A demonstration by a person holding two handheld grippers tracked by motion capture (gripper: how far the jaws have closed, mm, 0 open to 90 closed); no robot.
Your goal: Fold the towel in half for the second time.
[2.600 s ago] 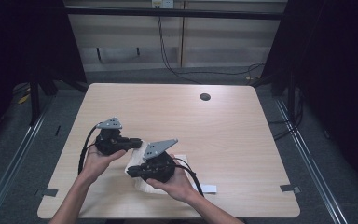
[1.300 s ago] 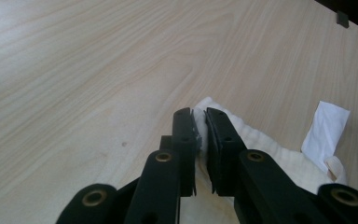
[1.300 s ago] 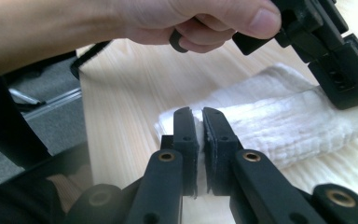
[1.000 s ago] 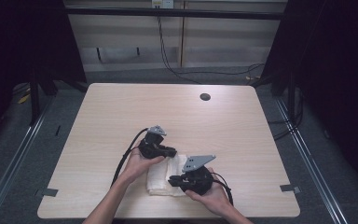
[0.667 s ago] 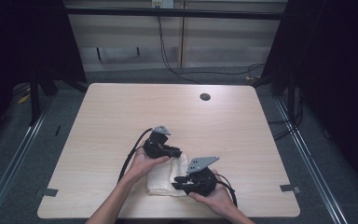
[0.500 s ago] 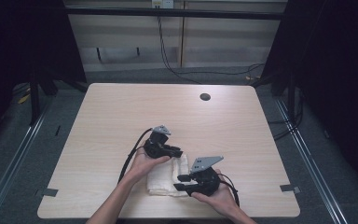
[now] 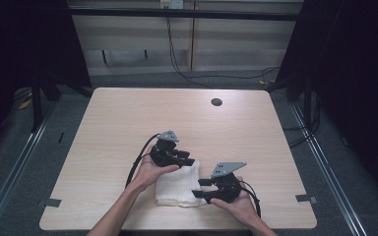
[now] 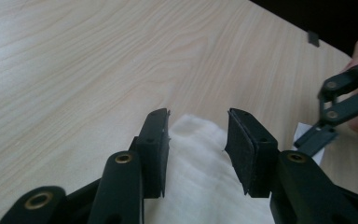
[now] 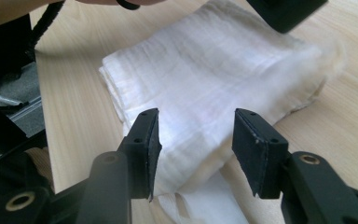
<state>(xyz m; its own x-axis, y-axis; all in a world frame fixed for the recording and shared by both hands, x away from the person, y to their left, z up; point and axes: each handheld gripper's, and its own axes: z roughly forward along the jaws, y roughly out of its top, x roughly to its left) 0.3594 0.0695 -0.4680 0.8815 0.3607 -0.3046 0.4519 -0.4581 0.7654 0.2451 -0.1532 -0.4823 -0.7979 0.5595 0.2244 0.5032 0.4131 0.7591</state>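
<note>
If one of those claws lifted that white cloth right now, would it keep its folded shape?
Probably not. The white cloth looks thin and soft, with loose stacked layers along its edge, so it would likely droop and unfold. It seems light. The open right gripper might pinch only the upper layers.

Lab recording bay: black curtains [image 7: 359,73], lone table [image 7: 128,113], trailing cables [image 7: 177,54].

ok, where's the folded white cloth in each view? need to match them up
High view: folded white cloth lies near the table's front edge, between both grippers.
Left gripper view: bottom centre, between the open jaws.
Right gripper view: centre, past the open jaws.
Shared landmark: light wooden table.
</note>
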